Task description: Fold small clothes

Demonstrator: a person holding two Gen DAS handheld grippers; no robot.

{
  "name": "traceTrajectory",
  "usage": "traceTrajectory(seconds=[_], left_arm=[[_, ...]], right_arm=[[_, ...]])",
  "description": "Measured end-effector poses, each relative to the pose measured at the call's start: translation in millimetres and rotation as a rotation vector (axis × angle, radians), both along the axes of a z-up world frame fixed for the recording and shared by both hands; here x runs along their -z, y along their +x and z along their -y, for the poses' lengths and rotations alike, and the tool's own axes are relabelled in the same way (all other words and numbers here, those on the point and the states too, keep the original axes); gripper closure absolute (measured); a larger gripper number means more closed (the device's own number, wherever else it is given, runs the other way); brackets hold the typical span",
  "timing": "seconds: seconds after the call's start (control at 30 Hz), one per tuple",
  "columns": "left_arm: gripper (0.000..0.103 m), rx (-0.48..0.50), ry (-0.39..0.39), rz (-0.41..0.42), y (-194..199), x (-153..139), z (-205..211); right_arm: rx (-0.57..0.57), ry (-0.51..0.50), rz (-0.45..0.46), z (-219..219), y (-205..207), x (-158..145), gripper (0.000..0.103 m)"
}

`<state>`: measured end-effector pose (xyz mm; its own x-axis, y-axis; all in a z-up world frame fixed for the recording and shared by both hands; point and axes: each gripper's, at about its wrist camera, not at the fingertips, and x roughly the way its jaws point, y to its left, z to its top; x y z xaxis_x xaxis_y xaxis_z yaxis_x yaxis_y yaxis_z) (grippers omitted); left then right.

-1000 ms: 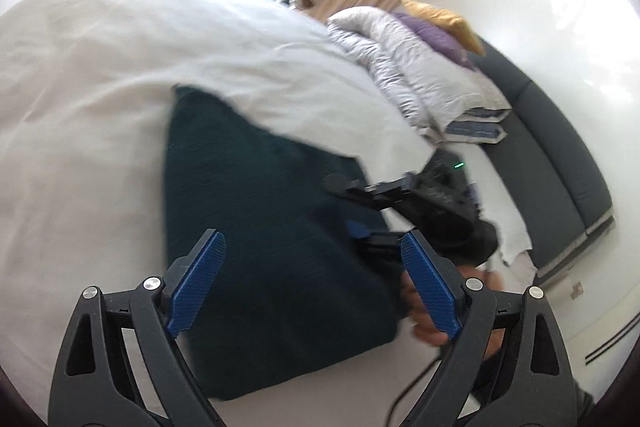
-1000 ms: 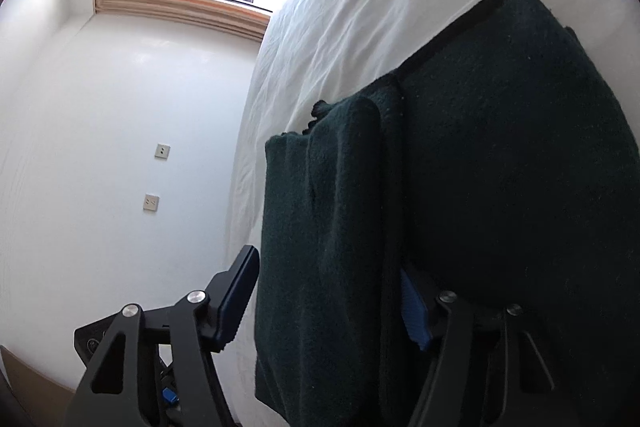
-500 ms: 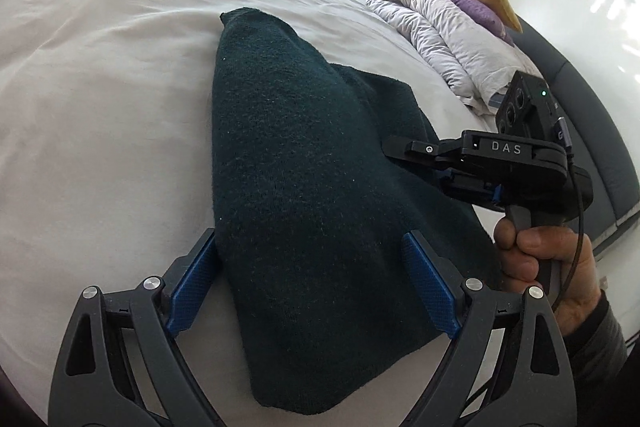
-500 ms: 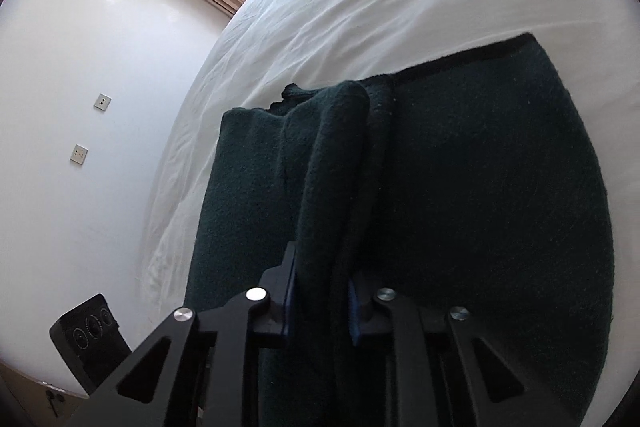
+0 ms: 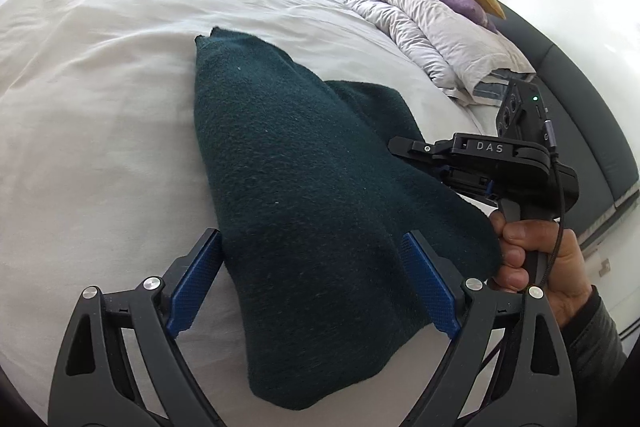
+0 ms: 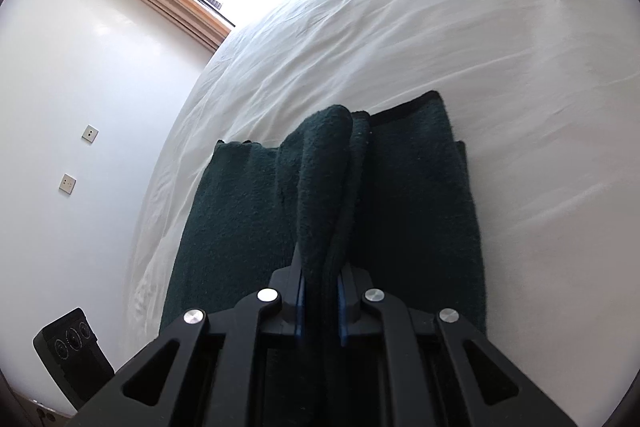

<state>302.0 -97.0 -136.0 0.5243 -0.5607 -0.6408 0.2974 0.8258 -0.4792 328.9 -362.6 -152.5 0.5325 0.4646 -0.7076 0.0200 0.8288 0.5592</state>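
Left gripper: fingers spread wide astride dark green fleece garment, not pinching. Right gripper: fingers just closed, clamped on raised garment fold. Garment on white-sheeted bed. Beyond garment: grey quilted duvet.

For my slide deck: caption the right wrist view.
Right gripper shut on a bunched fold of dark green cloth lying on the white bed.

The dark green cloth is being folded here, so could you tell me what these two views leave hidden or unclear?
- Left wrist view: the dark green cloth covers the right gripper tips.
- Right wrist view: the pinched fold hides the cloth's middle; its near edge sits behind the gripper frame.
- Neither view shows what garment it is.
- Left gripper: contact with the cloth is unclear.
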Motion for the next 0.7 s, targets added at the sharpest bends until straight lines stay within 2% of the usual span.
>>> traceTrajectory(seconds=[0.2,0.53,0.7], left_arm=[[0.013,0.028,0.010,0.023,-11,-5,3],[0.013,0.032,0.014,0.061,-29,-12,-3],[0.013,0.020,0.002,0.064,-34,-21,-3]], right_arm=[[0.033,0.015,0.002,16,-3,5,0.092],[0.012,-0.001,-0.015,18,6,6,0.092],[0.003,0.038,-0.028,24,3,24,0.091]])
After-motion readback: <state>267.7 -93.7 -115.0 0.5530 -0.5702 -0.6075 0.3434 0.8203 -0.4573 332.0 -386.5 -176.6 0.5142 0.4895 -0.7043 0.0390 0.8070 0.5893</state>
